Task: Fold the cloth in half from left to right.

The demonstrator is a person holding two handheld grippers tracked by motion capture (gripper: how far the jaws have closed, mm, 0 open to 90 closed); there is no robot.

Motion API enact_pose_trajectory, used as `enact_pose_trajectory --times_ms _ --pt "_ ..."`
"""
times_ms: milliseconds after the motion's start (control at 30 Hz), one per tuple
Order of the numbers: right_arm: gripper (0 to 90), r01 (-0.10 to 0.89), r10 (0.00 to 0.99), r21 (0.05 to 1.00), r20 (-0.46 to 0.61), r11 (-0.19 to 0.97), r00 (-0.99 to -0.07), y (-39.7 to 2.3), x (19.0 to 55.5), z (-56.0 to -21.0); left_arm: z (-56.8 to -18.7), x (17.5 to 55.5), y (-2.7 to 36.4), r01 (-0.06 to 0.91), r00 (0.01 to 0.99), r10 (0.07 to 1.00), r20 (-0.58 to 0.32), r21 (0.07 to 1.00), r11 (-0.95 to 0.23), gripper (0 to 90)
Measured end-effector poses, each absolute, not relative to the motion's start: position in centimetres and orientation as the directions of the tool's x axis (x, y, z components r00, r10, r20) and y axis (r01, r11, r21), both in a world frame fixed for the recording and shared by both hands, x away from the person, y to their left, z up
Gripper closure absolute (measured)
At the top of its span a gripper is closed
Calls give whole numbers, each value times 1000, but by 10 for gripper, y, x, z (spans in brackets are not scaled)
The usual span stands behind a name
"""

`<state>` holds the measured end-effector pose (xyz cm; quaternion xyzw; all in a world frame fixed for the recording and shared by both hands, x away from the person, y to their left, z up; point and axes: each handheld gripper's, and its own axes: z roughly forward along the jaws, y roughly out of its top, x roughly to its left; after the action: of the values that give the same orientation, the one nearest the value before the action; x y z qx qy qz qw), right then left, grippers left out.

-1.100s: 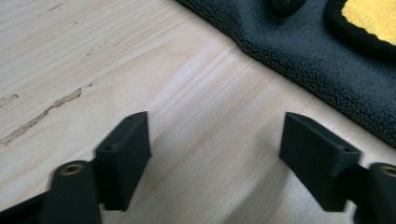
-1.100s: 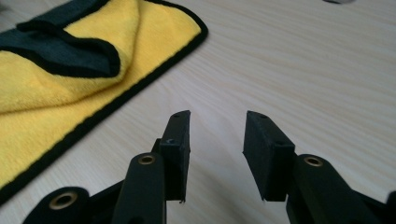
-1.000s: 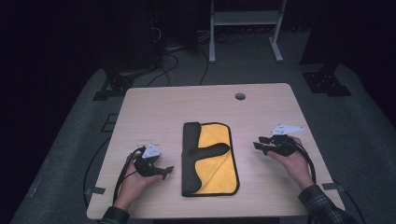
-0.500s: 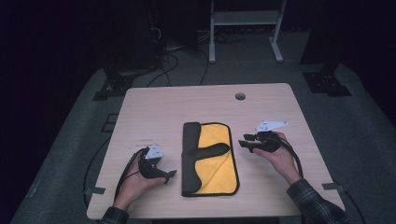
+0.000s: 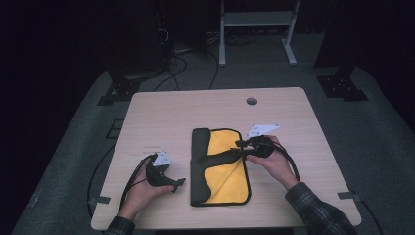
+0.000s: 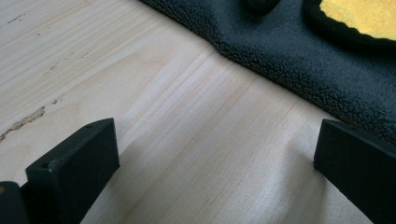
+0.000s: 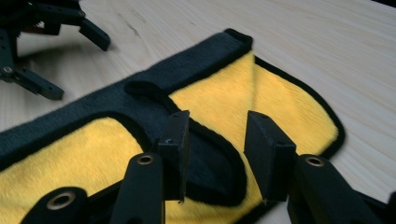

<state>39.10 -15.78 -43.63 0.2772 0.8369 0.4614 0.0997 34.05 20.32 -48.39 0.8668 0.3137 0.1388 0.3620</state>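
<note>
A yellow cloth [image 5: 226,169] with a dark grey border [image 6: 299,60] lies folded in the middle of the wooden table [image 5: 195,107]. My left gripper [image 5: 172,179] rests on the table just left of the cloth. Its jaws have just been opening and stand wide open [image 6: 217,135], with bare wood between them. My right gripper [image 5: 238,148] hovers over the cloth's right half and points left. In the right gripper view its jaws [image 7: 217,126] stand partly apart above a curled dark flap [image 7: 210,163], gripping nothing.
A small round hole [image 5: 251,101] sits near the table's far edge. Behind the table a white metal frame [image 5: 254,19] stands on the dark floor, with cables [image 5: 181,54] trailing beside it. Bare wood surrounds the cloth on all sides.
My right gripper has moved left from the table's right side to above the cloth. The left hand has stayed in place, and the cloth lies as before.
</note>
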Motion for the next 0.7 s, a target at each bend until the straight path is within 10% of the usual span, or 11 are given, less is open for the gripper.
enact_pose_trajectory --times_ms 700 --pt "536 331 440 802 96 497 -893 -71 402 -448 -484 341 204 440 767 642 20 712 -547 0"
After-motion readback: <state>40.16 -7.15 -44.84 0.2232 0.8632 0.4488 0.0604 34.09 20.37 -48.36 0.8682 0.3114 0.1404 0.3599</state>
